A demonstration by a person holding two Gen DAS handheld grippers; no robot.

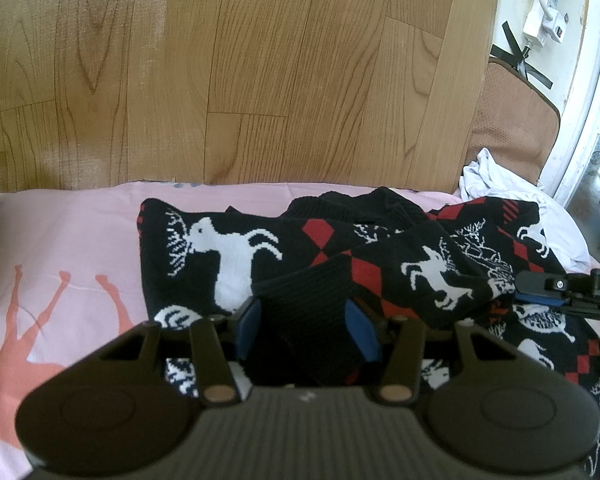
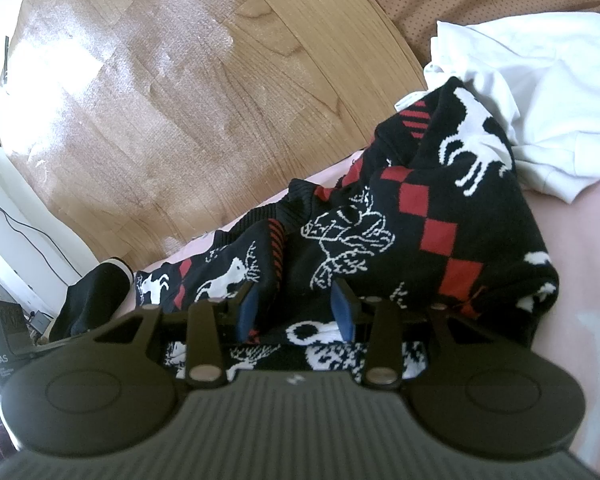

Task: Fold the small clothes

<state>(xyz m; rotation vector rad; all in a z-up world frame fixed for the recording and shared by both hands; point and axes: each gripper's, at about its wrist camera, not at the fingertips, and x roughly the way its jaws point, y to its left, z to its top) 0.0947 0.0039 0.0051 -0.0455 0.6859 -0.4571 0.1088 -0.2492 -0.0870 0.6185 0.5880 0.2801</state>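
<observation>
Nearest to us, the left gripper (image 1: 306, 324) has its blue pads (image 1: 247, 326) clamped on a ribbed black cuff (image 1: 312, 300) of the reindeer sweater (image 1: 228, 256); the fabric fills the gap between the two fingers. The right gripper (image 2: 296, 308) likewise holds a fold of the same sweater (image 2: 432, 216), its pads (image 2: 247, 306) pressed against bunched knit. In the left wrist view we also see the right gripper's tip entering at 3 o'clock, touching the sweater's near edge.

The sweater, black with white deer and red diamonds, lies rumpled across a pink bedsheet (image 1: 68, 232). From the left gripper it spreads from 11 o'clock to 3 o'clock; its left edge runs straight and leaves bare sheet at 9 to 10 o'clock, printed with a salmon animal figure (image 1: 32, 332). At 2 o'clock a crumpled white garment (image 1: 496, 176) touches the sweater's far corner.

Beyond the sheet's far edge, at 12 o'clock, we find wood-grain flooring (image 1: 240, 60), broad and unobstructed. At 1 to 2 o'clock lie a brown cushion (image 1: 512, 120) and, farther, a white power strip (image 1: 544, 12). In the right wrist view a dark shoe (image 2: 96, 292) sits at 9 o'clock beside the sheet's edge.
</observation>
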